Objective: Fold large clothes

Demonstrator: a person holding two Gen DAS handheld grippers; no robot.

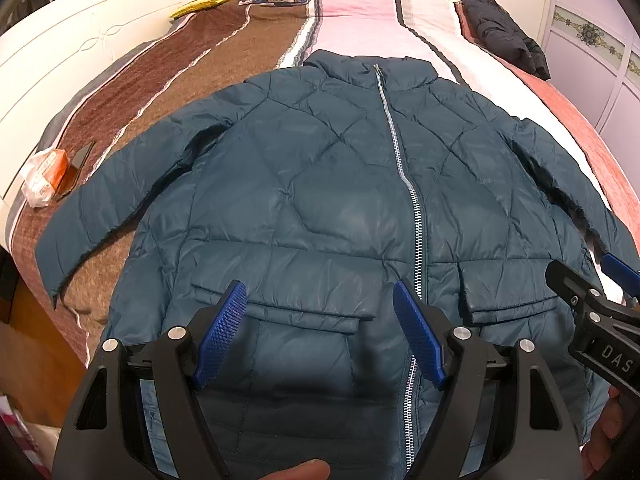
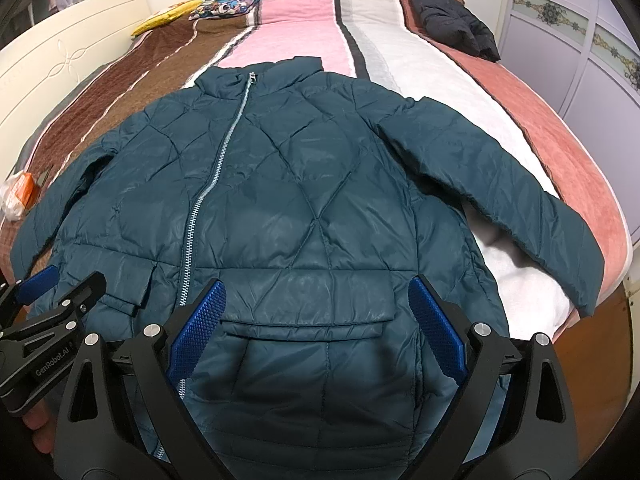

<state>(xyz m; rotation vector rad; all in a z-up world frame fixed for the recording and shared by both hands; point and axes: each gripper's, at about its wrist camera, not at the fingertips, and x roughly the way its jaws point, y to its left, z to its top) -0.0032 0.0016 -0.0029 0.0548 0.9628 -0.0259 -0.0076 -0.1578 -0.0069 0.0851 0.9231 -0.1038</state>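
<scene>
Teal quilted jacket [image 1: 320, 184]: flat, front up, zipped, sleeves spread, on striped bed [image 1: 360, 20]. Left claw [image 1: 320, 336] and right claw [image 2: 316, 328]: both spread wide, empty, above its hem.

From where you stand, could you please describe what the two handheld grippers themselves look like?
The left gripper and right gripper match: black angular plastic frames with silver round bolts and two blue ribbed finger pads each. White lettering shows on their sides: "GenRobot.AI" on the left, "DAS" on the right.

Glossy quilted jacket [image 1: 320, 184] — metal zipper [image 1: 400, 152] — fuzzy blanket [image 1: 192, 60].
</scene>
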